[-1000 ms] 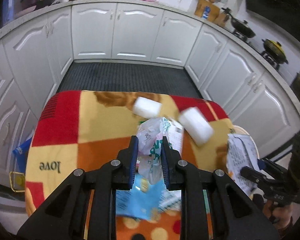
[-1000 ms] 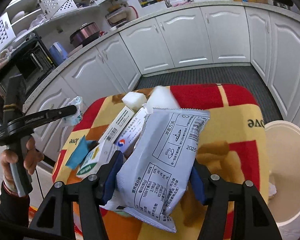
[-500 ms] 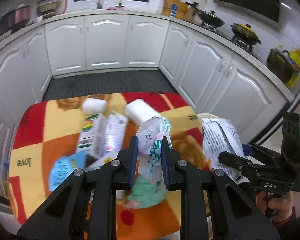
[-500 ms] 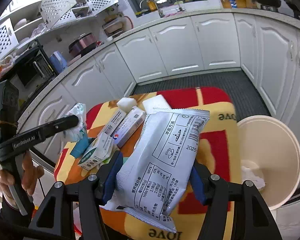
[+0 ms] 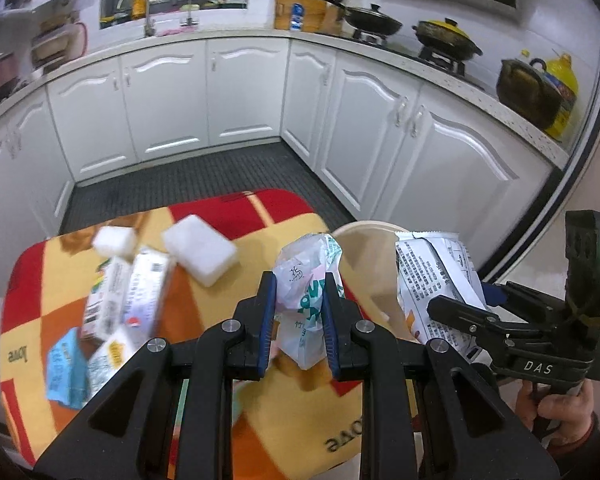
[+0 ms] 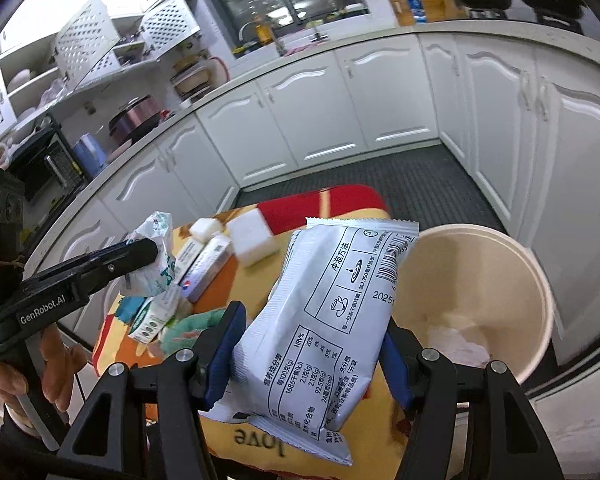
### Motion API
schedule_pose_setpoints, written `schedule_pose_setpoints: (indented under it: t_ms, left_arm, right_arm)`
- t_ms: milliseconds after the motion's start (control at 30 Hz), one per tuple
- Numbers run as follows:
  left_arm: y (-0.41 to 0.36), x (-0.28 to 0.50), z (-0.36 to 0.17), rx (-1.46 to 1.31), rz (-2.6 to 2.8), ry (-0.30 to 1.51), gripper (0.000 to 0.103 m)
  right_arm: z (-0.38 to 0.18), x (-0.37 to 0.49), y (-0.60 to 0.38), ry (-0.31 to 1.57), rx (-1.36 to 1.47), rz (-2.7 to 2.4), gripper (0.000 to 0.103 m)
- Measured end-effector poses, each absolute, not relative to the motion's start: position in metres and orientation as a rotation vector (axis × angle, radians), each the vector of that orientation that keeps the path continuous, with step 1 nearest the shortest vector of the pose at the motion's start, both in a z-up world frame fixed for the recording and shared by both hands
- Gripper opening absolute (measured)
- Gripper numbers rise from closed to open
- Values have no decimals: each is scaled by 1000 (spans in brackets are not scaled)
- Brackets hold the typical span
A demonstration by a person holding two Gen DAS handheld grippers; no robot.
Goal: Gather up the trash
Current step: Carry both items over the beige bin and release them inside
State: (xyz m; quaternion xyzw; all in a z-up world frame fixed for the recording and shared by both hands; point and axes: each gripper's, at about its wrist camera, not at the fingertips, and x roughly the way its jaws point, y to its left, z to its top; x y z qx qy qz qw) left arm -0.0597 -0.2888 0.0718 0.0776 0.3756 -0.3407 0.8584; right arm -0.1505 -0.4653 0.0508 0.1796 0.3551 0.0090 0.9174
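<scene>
The left gripper (image 5: 299,312), marked "GenRobot.AI" on its side, pinches a crumpled white wrapper (image 5: 306,280) with green letters above the table's blanket (image 5: 228,364), where the word "love" is printed. The right gripper (image 6: 314,344), marked "DAS", clamps a white packet (image 6: 324,320) with Chinese text, a barcode and "2025", beside the beige bin (image 6: 532,280). Small boxes (image 5: 126,296) and two white sponges (image 5: 198,254) lie on the blanket.
</scene>
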Motion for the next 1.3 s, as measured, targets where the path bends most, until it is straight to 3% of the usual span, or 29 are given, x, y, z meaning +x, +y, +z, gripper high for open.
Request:
schedule_pose_setpoints:
  t_ms: [467,1033,1100,1200,1233,1300]
  left_arm:
    - [-357,-62,50,182,-793,823,19]
    - [-422,-37,-14,138,-829,956,20]
    - [-428,-34,-20,143,-821,961,24]
    - [-432,-32,-26,137,-821,974,42]
    - [-432,-32,-27,126,-823,977,48]
    - [-429,-31,-29,107,-827,984,51]
  right_arm:
    - [27,-183,-535,747,437,-121,61]
    - [-34,-162,-585,872,448,-259,61]
    - [-39,-156,-590,881,437,-280,62]
    - [-46,-145,-594,900,420,-298,65]
    - [-49,-142,-596,917,413,-305,74]
    - [-53,-140,-597,931,407,-316,81]
